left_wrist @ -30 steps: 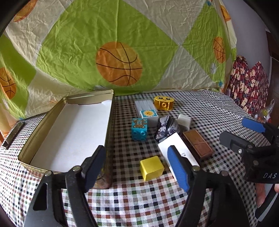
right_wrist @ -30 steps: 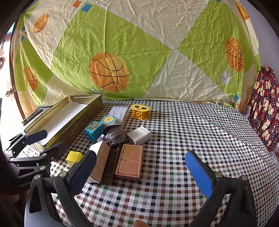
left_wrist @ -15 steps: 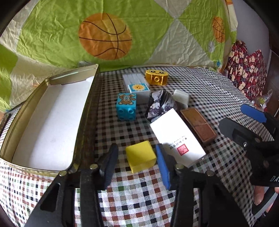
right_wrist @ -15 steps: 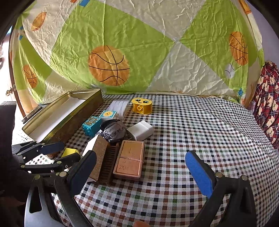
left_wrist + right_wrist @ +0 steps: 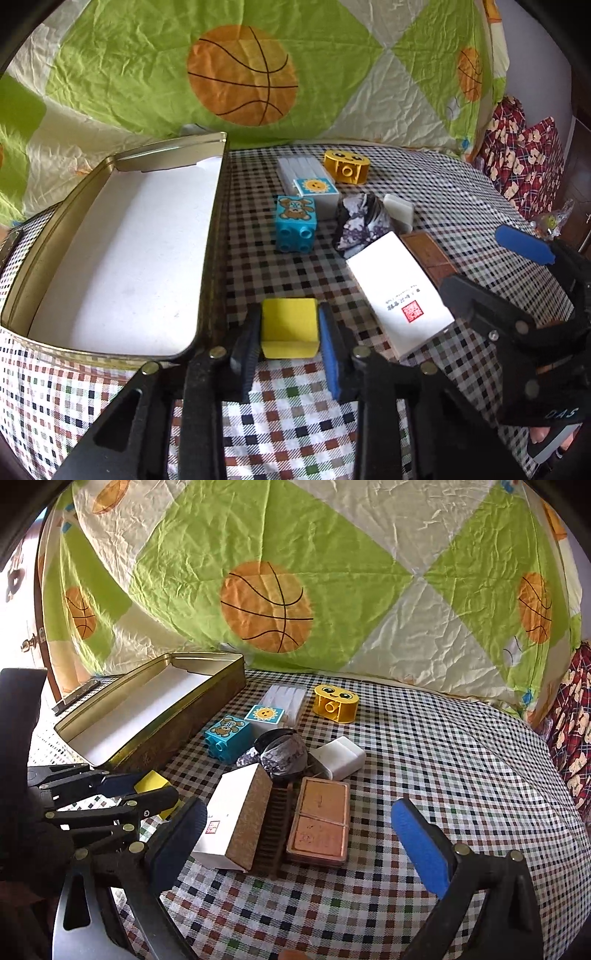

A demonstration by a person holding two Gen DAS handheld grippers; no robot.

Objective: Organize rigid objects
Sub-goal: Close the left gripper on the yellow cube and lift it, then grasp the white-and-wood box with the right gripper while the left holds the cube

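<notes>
My left gripper (image 5: 290, 332) is shut on a yellow cube (image 5: 289, 326) on the checked cloth, just right of an open gold tin (image 5: 212, 236) with a white floor. In the right wrist view the left gripper (image 5: 122, 790) shows at the left with the yellow cube (image 5: 151, 781) between its fingers. My right gripper (image 5: 295, 834) is open and empty above a white box (image 5: 232, 812) and a brown two-panel block (image 5: 319, 821). It also shows at the right of the left wrist view (image 5: 491, 266).
On the cloth lie a blue bear brick (image 5: 295, 223), a sun-faced block (image 5: 316, 190), a yellow smiley brick (image 5: 346, 168), a dark patterned lump (image 5: 362, 223), a white adapter (image 5: 341, 757) and a brown comb-like strip (image 5: 275, 827). A basketball-print sheet (image 5: 266, 605) hangs behind.
My left gripper moved forward and down and closed on the yellow cube. The right gripper stayed open and nearly still.
</notes>
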